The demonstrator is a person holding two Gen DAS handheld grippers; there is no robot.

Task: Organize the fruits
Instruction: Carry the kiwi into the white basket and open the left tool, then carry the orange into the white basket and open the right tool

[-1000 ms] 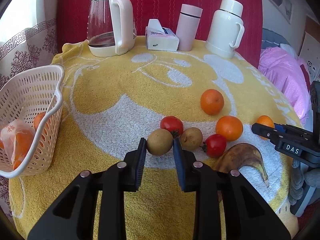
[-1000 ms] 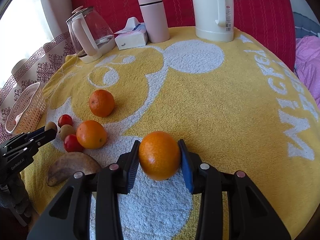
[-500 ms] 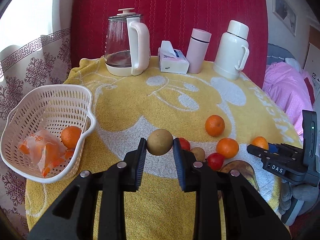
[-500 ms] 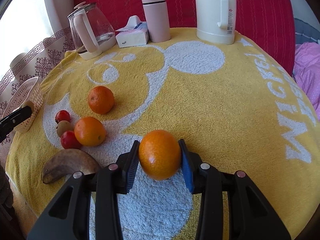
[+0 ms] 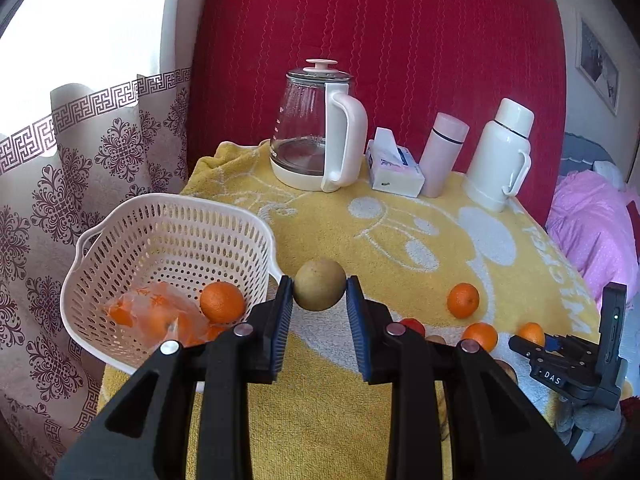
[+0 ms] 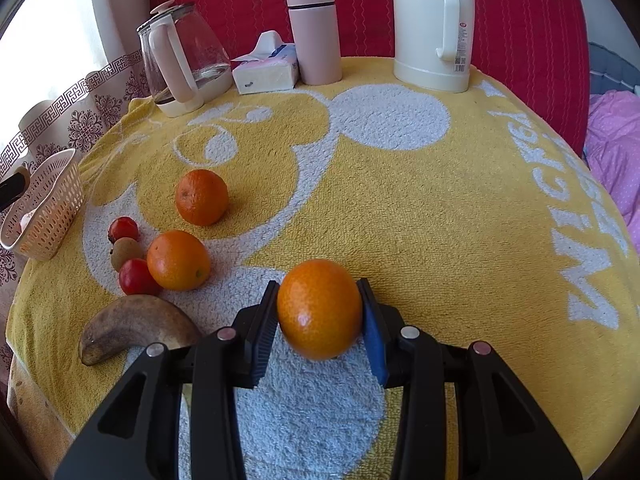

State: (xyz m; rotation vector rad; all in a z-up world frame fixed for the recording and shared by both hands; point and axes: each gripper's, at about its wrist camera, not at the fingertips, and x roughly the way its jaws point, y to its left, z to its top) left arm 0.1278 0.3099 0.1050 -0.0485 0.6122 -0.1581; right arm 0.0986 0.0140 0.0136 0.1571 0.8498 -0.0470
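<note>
I'm mid-carry on both sides, I judge: the left gripper (image 5: pixel 320 304) is closed on a brownish-green kiwi (image 5: pixel 320 285), pads pressed against its flanks, and holds it in the air just beside the white basket (image 5: pixel 168 216) that sits at the left edge of the table. The basket already has a loose orange (image 5: pixel 222 302) and a bagged orange portion (image 5: pixel 154 312) in it. My next move there would be to swing the kiwi left over the rim, lower it and spread the fingers only enough to let it drop clear of the wall. The right gripper (image 6: pixel 318 316) is narrowed onto a large orange (image 6: pixel 319 309), gripped across its middle near the front edge of the yellow towel (image 6: pixel 440 208); it needs a long traverse to the basket. Waiting on the towel toward its left edge are two oranges (image 6: pixel 179 260), two red fruits (image 6: pixel 136 276), a second kiwi (image 6: pixel 126 253) and a browned banana (image 6: pixel 136 326).
</note>
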